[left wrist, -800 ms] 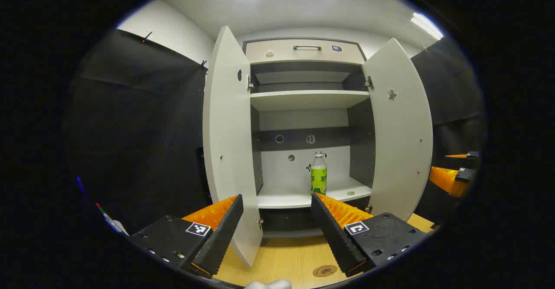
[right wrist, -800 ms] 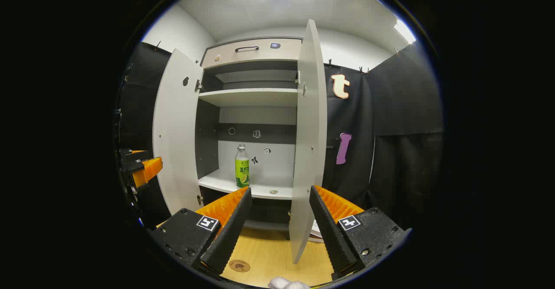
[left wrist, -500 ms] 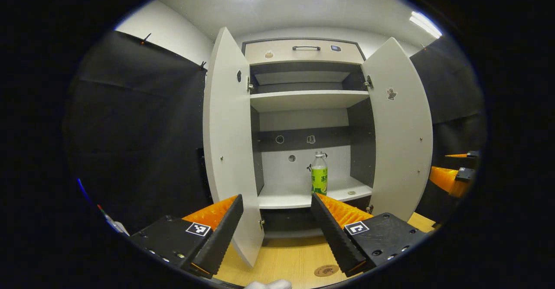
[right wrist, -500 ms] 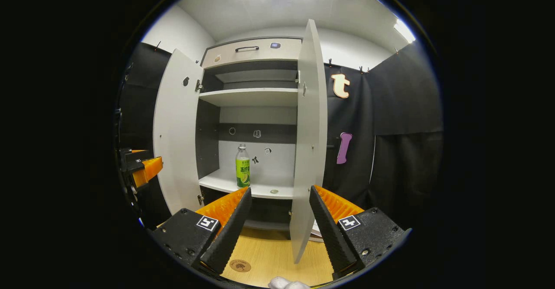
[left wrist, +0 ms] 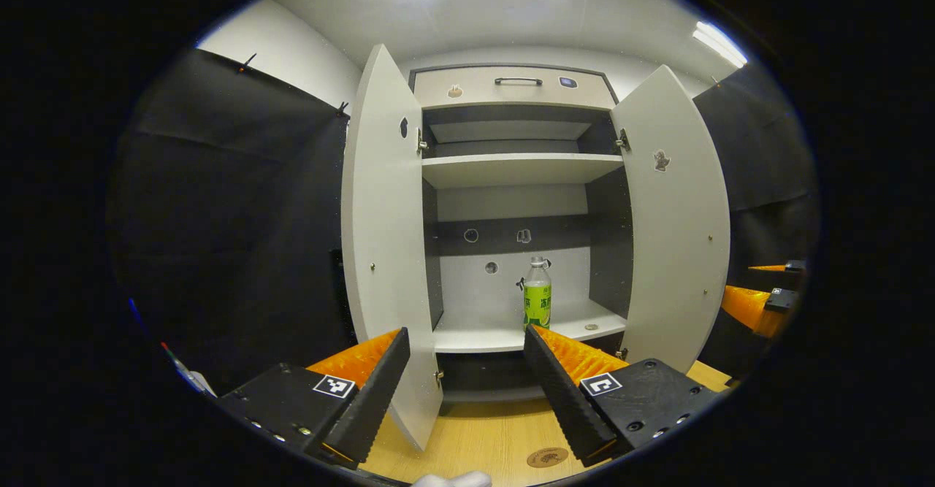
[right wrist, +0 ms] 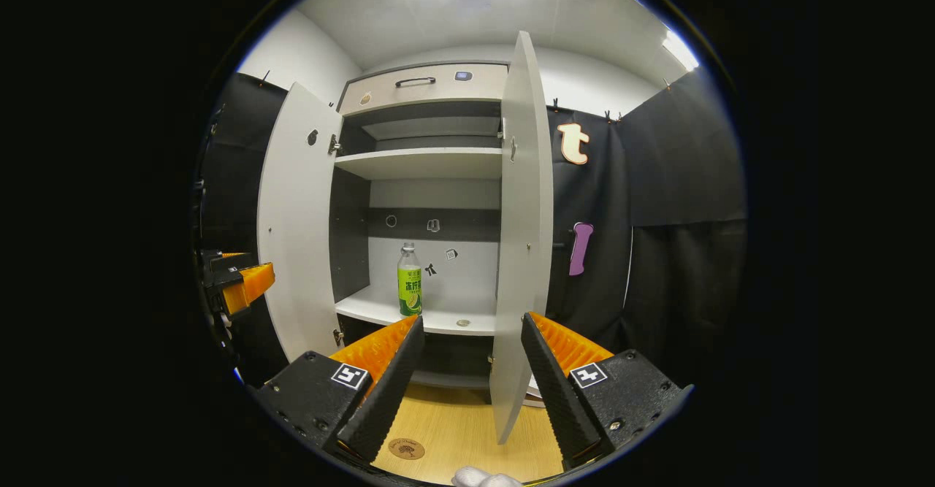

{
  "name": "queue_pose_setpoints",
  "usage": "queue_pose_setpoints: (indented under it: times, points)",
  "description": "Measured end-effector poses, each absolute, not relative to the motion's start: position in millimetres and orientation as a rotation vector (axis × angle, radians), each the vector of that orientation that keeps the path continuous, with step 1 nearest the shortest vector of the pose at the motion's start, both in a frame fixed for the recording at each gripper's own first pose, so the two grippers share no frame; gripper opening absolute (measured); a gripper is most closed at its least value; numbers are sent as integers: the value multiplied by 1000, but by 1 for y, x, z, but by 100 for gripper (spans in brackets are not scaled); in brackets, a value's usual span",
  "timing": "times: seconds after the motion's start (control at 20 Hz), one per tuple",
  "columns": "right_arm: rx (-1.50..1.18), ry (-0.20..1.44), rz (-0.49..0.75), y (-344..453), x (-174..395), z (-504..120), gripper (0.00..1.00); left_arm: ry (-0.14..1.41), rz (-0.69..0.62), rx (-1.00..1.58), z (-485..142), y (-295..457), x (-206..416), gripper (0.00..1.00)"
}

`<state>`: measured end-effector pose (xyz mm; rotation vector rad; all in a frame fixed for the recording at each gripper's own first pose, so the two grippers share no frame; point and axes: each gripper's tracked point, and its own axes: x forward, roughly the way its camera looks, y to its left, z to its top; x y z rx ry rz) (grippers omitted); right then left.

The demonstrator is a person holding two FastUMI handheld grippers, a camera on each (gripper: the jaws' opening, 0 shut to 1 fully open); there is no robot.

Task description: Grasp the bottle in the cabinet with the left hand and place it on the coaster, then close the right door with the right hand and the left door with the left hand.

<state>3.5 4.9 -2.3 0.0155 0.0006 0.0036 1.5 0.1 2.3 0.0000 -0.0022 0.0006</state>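
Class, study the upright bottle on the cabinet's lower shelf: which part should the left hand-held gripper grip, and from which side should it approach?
Probably the bottle at its labelled middle, the widest straight part, approached from the front through the open doors. It stands upright with shelf space on both sides, so the left hand-held gripper, open now, could close across it horizontally.

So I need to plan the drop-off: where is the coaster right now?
The coaster lies on the wooden tabletop in front of the open cabinet, low in the left gripper view beside the left claw.
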Motion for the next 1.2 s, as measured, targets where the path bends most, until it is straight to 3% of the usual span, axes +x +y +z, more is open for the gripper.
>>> queue_pose_setpoints:
  times: [0.3, 0.5, 0.85, 1.2]
  points:
    - [14, 6, 4, 7, 5, -2, 83, -5, -6, 8, 2, 0, 10, 96]
    - [13, 18, 9, 13, 7, 0, 83, -19, -40, -4, 6, -13, 51, 96]
    - [-11, 6, -14, 15, 7, 14, 83, -37, -132, -66, 3, -73, 170, 96]
    - [-36, 24, -79, 5, 28, 17, 83, 2, -140, -53, -35, -125, 291, 96]
